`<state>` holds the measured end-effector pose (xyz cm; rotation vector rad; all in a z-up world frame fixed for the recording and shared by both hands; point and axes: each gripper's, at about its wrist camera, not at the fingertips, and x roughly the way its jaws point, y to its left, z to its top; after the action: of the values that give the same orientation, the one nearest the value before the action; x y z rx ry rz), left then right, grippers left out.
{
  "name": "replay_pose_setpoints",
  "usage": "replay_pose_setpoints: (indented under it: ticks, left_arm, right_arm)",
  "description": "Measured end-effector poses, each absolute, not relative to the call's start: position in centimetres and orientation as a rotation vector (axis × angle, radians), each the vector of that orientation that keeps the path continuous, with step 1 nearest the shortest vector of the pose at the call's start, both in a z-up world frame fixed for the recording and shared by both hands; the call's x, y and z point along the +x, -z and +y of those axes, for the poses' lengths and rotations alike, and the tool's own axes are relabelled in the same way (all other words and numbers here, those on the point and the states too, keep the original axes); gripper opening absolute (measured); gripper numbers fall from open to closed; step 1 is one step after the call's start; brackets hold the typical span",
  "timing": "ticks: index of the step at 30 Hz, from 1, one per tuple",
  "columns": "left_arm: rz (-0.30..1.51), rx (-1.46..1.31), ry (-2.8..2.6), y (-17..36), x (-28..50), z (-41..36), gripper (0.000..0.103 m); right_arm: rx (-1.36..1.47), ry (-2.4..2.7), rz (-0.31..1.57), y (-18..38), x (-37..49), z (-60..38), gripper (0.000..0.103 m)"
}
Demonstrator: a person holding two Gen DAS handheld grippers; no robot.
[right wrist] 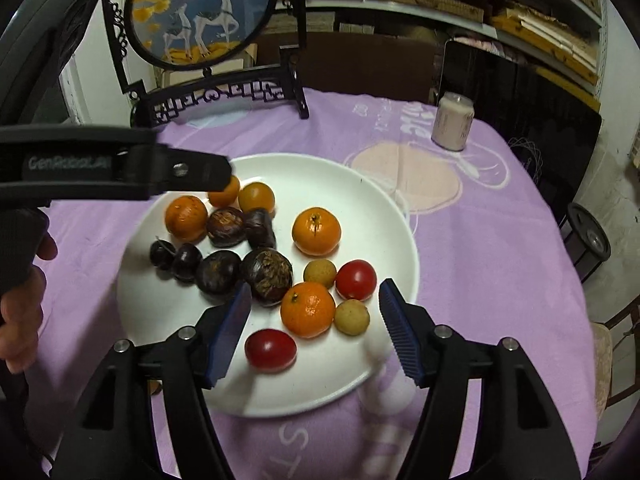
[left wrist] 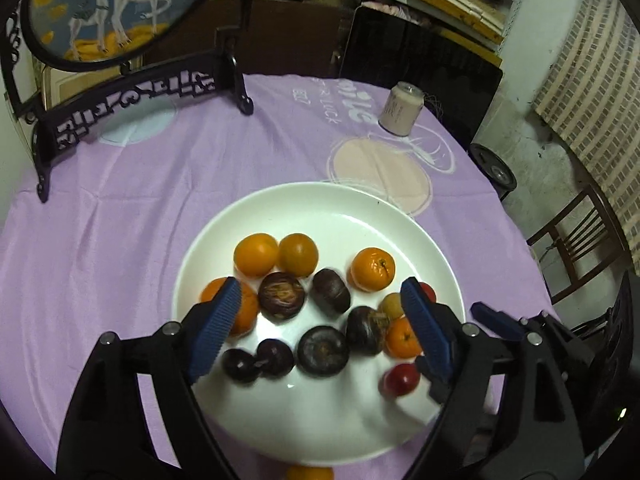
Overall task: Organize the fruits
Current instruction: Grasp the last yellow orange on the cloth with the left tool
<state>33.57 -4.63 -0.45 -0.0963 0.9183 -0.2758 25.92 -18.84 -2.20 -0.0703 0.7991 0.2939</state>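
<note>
1. On the lilac tablecloth (right wrist: 500,264) a white plate (right wrist: 360,184) carries all the fruit in view, still mixed: oranges at the far left, dark brown fruits across the middle, and red tomatoes with small yellow-tan fruits at the near right.
2. Over the near right edge of the plate hangs the right gripper (right wrist: 316,332), jaws standing wide with nothing pressed between the pads. A small orange (right wrist: 307,309) and a red tomato (right wrist: 270,350) lie in its gap, just ahead of the fingertips and a little lower.
3. Above the near left of the plate the left gripper (left wrist: 320,324) is also spread wide and empty. Framed by its pads are several dark fruits (left wrist: 322,349), with another orange (left wrist: 246,308) partly hidden behind its left pad.
4. My judgement: the right gripper is nearer the red and yellow-tan pieces, the left one nearer the dark cluster and far oranges.
5. Every fruit is roundish, with no clear long axis, so the approach angle probably matters little; crowding does, since neighbours touch.
</note>
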Motion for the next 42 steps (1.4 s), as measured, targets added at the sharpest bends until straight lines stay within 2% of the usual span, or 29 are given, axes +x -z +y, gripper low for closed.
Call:
replay_pose_setpoints:
  ticks: [7, 9, 14, 21, 28, 31, 32, 33, 38, 42]
  left_arm:
    - [0.934, -0.134, 0.326, 0.4, 28.0, -0.8, 0.092]
    - [0.949, -0.143, 0.339, 1.3, 25.1, 0.4, 0.093]
    - [1.009, -0.156, 0.352, 4.3, 20.4, 1.7, 0.093]
    - [1.069, -0.188, 0.357, 6.0, 21.2, 0.0, 0.093]
    - [1.12, -0.233, 0.331, 6.6, 23.2, -1.6, 0.09]
    - [1.159, -0.246, 0.306, 7.2, 23.9, -2.1, 0.077]
    - [1.185, -0.251, 0.304, 7.6, 24.1, -2.3, 0.067]
    - [1.207, -0.262, 0.308, 8.0, 24.2, -2.3, 0.061]
    - [1.301, -0.263, 0.362, 9.2, 24.9, -2.3, 0.061]
    - [1.336, -0.306, 0.377, 9.3, 26.2, -1.8, 0.06]
  right_arm:
    - [-0.063, -0.378, 0.753, 0.7, 20.5, -19.0, 0.07]
    - [-0.066, -0.417, 0.751, 1.1, 18.1, -18.8, 0.074]
    - [-0.033, -0.533, 0.739, 3.2, 12.9, -16.7, 0.075]
    - [-0.037, -0.574, 0.746, 4.5, 13.0, -13.0, 0.075]
    - [0.15, -0.526, 0.764, 4.4, 14.2, -13.6, 0.074]
    - [0.174, -0.48, 0.769, 4.8, 13.9, -12.7, 0.07]
    - [0.178, -0.466, 0.767, 4.8, 13.9, -12.6, 0.067]
    - [0.173, -0.453, 0.768, 4.8, 13.9, -12.5, 0.067]
    - [0.029, -0.449, 0.795, 5.3, 14.2, -11.4, 0.066]
    - [0.005, -0.488, 0.864, 6.1, 15.8, -10.7, 0.057]
